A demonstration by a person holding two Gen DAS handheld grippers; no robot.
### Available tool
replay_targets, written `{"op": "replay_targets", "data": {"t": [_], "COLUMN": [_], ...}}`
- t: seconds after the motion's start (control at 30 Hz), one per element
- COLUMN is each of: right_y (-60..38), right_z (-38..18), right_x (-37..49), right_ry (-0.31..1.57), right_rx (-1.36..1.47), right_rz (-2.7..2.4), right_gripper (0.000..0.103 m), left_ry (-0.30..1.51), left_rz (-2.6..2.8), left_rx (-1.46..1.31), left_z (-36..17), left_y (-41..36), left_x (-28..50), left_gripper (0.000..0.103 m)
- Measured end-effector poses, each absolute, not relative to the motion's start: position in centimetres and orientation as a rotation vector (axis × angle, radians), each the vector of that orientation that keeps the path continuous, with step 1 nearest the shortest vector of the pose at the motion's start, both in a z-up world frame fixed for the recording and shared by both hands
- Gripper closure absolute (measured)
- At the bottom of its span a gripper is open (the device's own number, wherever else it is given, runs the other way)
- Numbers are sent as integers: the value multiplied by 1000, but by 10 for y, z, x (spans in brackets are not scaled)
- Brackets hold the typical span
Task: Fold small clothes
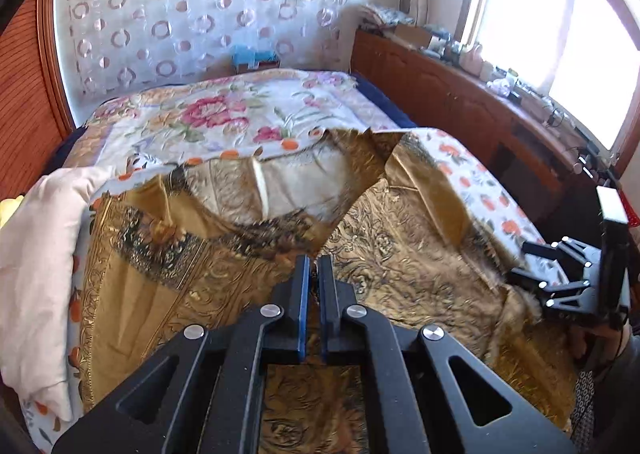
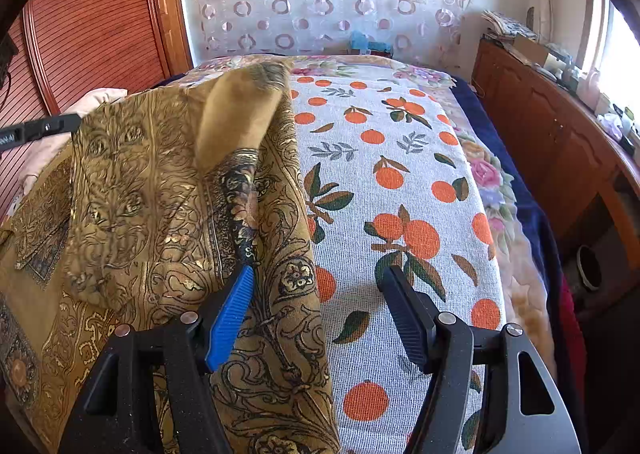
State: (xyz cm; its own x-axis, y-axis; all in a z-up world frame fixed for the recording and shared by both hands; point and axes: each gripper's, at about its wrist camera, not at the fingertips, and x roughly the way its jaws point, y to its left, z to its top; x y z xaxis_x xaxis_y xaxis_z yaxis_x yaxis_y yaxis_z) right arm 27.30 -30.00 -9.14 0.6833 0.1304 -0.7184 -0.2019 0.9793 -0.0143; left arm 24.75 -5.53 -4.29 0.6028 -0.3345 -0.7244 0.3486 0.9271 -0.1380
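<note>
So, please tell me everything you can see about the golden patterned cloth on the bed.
The golden patterned cloth looks thin and woven, ochre with dark scrollwork and darker floral border bands. It lies rumpled and partly folded over on the orange-print sheet. The left tool is shut on a raised fold. The right tool is open, its blue pad against the draped edge.

A bed fills the room's middle, spread with a white cloth printed with oranges over a floral quilt of pink blooms. A pale pink pillow lies at the bed's left edge. Behind hangs a sheer curtain with ring patterns, beside a reddish slatted wooden panel. Along the right wall runs a low wooden cabinet, its top crowded with small items (too small to name), under a bright window.
</note>
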Motion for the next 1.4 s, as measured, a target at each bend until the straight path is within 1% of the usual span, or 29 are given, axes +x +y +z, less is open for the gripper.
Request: {"op": "replay_targets", "data": {"t": [0.2,0.33,0.43,0.57,0.6,0.63,0.67,0.7,0.73,0.77,0.8,0.83,1.17,1.4], "right_y": [-301,-301,-301,-302,-302,-302,-303,-303,-302,-303,-302,-302,-303,-303], "right_z": [-92,-92,-92,-92,-92,-92,-92,-92,-92,-92,-92,-92,-92,-92], "right_x": [274,274,273,274,275,274,275,275,274,275,274,274,275,275], "right_ry": [797,797,796,797,797,796,796,796,796,796,796,796,796,796], "right_rx": [-96,-95,-96,-95,-96,-96,-96,-96,-96,-96,-96,-96,-96,-96], "right_rz": [186,187,186,185,185,186,186,186,186,185,186,186,186,185], "right_gripper": [34,34,34,33,33,33,33,33,33,33,33,33,32,32], "left_ry": [810,887,892,882,884,880,867,859,854,855,860,863,923,907], "left_rz": [-380,-349,-348,-343,-344,-345,-344,-343,-340,-331,-316,-309,-246,-259], "left_rx": [-45,57,103,98,96,97,98,98,98,97,94,90,52,36], "left_z": [-31,-53,-60,-57,-56,-55,-53,-53,-52,-52,-54,-55,-70,-63], "left_y": [-32,-41,-46,-40,-38,-36,-32,-30,-26,-22,-17,-12,36,53], "left_x": [242,238,233,229,228,226,224,221,220,220,220,221,231,241], "left_gripper": [98,98,98,97,90,76,69,56,47,41,29,25,25,25]}}
